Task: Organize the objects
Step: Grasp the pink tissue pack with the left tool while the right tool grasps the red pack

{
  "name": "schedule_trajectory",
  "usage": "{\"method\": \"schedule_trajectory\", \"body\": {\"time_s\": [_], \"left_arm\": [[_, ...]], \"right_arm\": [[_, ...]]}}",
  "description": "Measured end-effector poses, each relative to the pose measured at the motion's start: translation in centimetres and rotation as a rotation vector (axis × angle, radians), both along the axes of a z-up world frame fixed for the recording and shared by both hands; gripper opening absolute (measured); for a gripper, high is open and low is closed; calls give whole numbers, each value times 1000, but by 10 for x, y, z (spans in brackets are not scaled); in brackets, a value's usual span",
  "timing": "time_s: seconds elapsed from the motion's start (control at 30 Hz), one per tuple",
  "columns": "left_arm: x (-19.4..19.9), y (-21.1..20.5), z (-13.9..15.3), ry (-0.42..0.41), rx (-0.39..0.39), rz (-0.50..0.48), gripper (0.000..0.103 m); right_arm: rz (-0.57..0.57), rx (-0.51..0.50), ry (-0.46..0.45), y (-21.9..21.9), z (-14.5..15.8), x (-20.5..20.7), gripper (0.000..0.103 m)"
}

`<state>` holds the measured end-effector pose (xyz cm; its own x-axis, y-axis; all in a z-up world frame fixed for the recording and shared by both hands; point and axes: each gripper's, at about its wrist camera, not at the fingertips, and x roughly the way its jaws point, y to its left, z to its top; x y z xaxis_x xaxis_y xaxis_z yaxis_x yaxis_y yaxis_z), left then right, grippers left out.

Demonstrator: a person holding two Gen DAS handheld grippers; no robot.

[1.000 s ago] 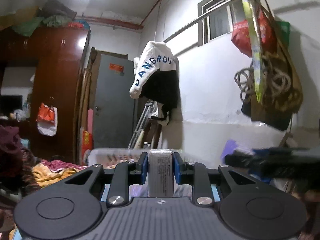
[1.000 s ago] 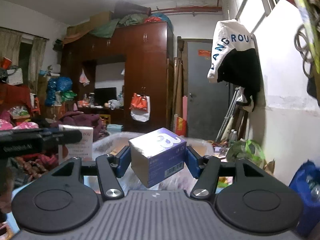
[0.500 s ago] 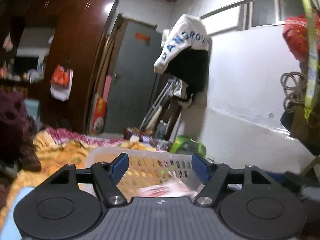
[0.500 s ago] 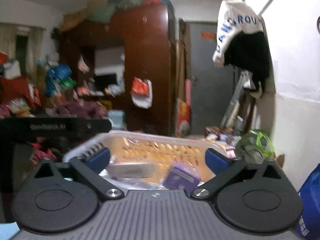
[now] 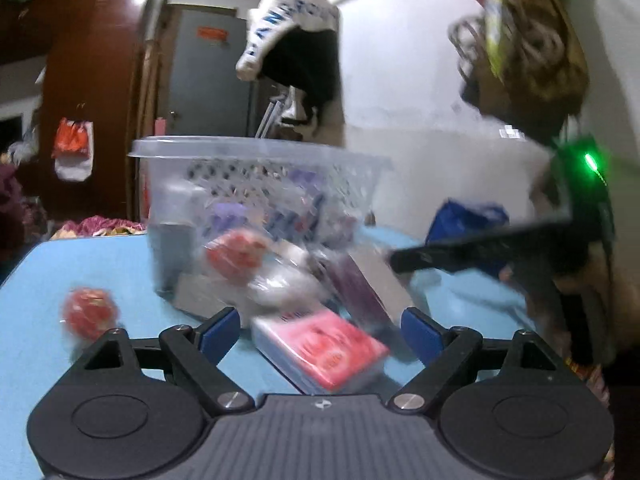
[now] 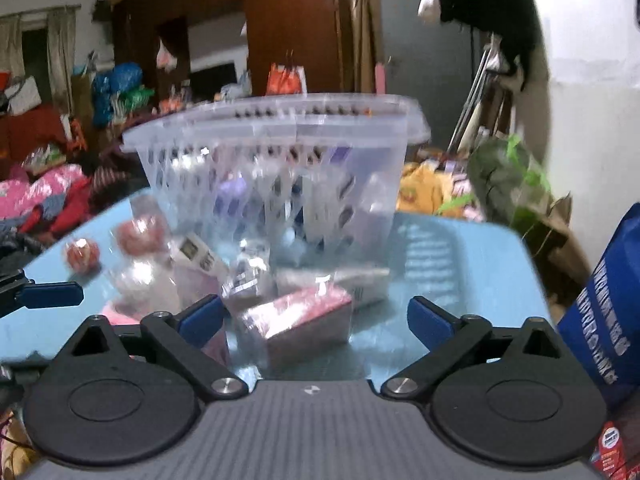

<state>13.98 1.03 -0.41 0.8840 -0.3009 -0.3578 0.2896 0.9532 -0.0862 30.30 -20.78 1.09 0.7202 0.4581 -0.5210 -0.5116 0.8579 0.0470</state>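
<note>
Both grippers gape with nothing clamped; the left gripper [image 5: 320, 330] has just been opening, its blue fingers [image 5: 219, 330] flanking a red-topped box [image 5: 320, 354] lying flat just ahead on the blue table [image 5: 80, 264]. Beyond the right gripper [image 6: 316, 320], a pink wrapped box [image 6: 300, 318] lies before the clear perforated basket [image 6: 276, 152].

The right gripper [image 6: 314, 322] gapes wide above a pink box [image 6: 298, 318], before a clear basket [image 6: 276, 168] on the blue table [image 6: 460, 264].

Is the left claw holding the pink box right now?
No. The left gripper is open, and the pink box lies on the blue table between its fingers with gaps on both sides.
</note>
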Motion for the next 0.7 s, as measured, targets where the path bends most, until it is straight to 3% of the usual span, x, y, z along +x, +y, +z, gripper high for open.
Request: {"method": "schedule_trajectory", "body": {"time_s": [0.07, 0.17, 0.33, 0.4, 0.47, 0.7], "left_arm": [[4, -10, -6, 22, 48, 3, 90], [12, -14, -14, 73, 53, 3, 90], [13, -17, -16, 87, 86, 19, 90], [13, -20, -15, 88, 103, 24, 90], [13, -23, -14, 75, 111, 35, 80], [-5, -8, -12, -29, 42, 31, 79]], "right_arm": [[10, -15, 34, 5, -6, 7, 98], [19, -36, 68, 9, -15, 9, 91], [27, -24, 53, 5, -14, 5, 66], [-3, -9, 23, 2, -11, 2, 65], [-29, 26, -31, -4, -6, -6, 65], [-70, 124, -152, -19, 3, -39, 65]]}}
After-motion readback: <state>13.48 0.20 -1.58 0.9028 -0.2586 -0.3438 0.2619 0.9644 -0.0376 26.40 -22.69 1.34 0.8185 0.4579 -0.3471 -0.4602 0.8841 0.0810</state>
